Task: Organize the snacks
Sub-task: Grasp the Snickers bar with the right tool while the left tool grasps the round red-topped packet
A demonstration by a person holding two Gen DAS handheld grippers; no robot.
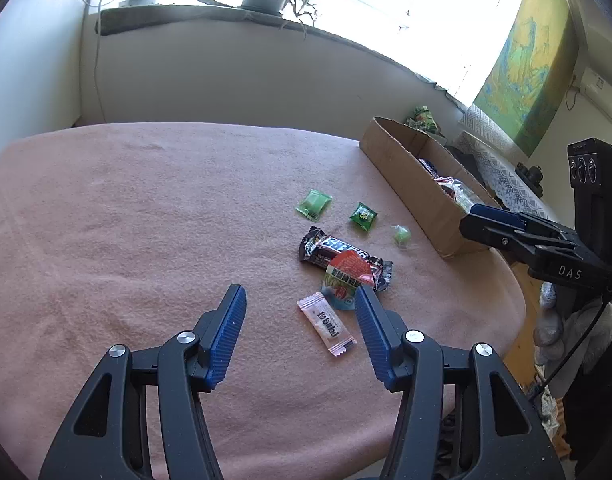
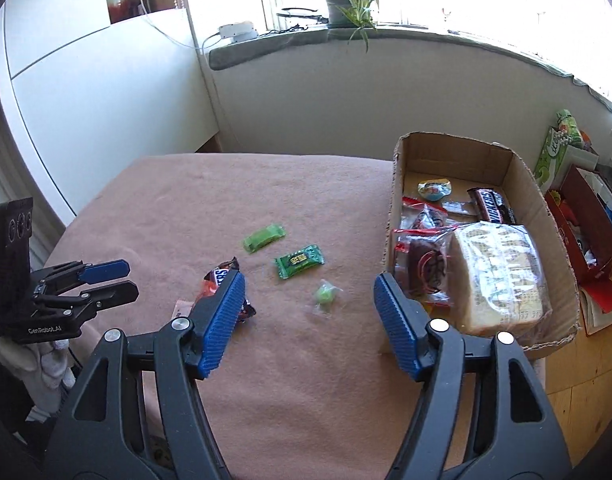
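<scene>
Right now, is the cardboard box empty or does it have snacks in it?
It has snacks. The box is open on top, and inside lie a Snickers bar, a wrapped loaf and other packets, with bare floor showing at the far end.

The left gripper [image 1: 299, 300] hovers with its two blue ribbed pads [image 1: 225, 336] spread wide apart, nothing between them, black linkages fanning back toward the near edge of its own view. The right gripper [image 2: 308, 288] is held the same way, jaws parted wide and empty, its blue pads [image 2: 398, 328] angled outward. In the left wrist view the right gripper shows at the far right, fingers pointing left and carried by a hand in a grey glove [image 1: 566, 336]; in the right wrist view the left gripper sits at the left edge, fingers pointing right.
</scene>
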